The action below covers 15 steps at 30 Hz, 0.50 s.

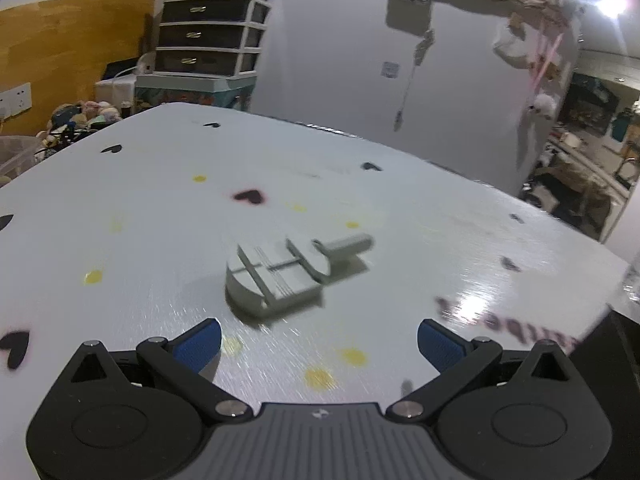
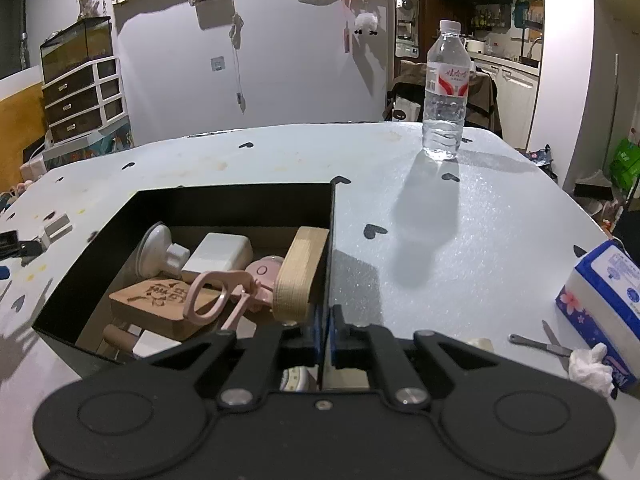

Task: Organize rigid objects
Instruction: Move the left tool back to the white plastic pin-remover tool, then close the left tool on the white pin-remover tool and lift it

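Observation:
In the left wrist view a grey plastic part [image 1: 286, 270] with ribs and a short peg lies on the white table [image 1: 140, 220]. My left gripper [image 1: 319, 338] hangs open just short of it, the blue pads [image 1: 200, 342] wide apart with nothing between them. The same part [image 2: 58, 226] shows far left in the right wrist view. My right gripper [image 2: 325, 332] is shut on the right wall of a black box [image 2: 120, 208]. The box holds an engraved wooden block [image 2: 160, 304], a pink looped tool [image 2: 216, 292], a white block [image 2: 218, 256], a white disc [image 2: 158, 246] and a pale wooden piece [image 2: 300, 272].
A water bottle [image 2: 444, 92] stands at the table's far right. A blue tissue pack [image 2: 604, 300], a crumpled white wad [image 2: 592, 368] and small metal scissors [image 2: 540, 344] lie near the right edge. A drawer unit [image 1: 208, 32] stands beyond the table.

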### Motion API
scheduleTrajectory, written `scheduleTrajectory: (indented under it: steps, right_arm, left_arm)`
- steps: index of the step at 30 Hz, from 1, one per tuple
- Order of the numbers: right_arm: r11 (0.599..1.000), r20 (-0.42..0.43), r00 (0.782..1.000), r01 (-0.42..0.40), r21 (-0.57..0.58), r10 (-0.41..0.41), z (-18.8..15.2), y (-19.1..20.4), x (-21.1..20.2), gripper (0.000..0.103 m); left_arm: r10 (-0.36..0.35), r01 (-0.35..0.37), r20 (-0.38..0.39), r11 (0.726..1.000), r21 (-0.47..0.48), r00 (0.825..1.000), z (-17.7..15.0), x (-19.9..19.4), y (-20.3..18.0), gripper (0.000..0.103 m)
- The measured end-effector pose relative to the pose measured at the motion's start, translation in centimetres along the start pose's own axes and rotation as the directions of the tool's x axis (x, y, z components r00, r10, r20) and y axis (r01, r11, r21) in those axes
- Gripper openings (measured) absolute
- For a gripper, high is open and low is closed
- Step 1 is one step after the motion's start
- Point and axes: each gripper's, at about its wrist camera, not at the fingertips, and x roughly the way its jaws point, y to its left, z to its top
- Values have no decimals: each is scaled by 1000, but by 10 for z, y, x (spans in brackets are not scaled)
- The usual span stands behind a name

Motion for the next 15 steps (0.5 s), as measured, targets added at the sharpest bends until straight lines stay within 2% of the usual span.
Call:
scheduleTrajectory:
  steps: [5,11,12,14,15]
  right_arm:
    - [1000,-5,1000,5,19,-5,2,0,2,5]
    - [1000,-11,1000,18,20,-18,4,4,5,4]
    - [1000,-11,1000,18,18,-18,4,5,5,4]
    - [1000,-9,1000,17,15,-17,4,8,6,4]
    - [1000,-8,1000,15,14,-15,4,8,6,4]
  left_arm:
    - [77,-78,62,997,14,995,6,19,0,103]
    - [63,-61,83,998,-27,995,19,32,5,101]
    - [65,-63,85,998,-29,994,21,34,6,98]
    - [97,-97,87,995,-11,991,24,37,4,83]
    - [111,-111,89,994,-5,990,25,38,3,78]
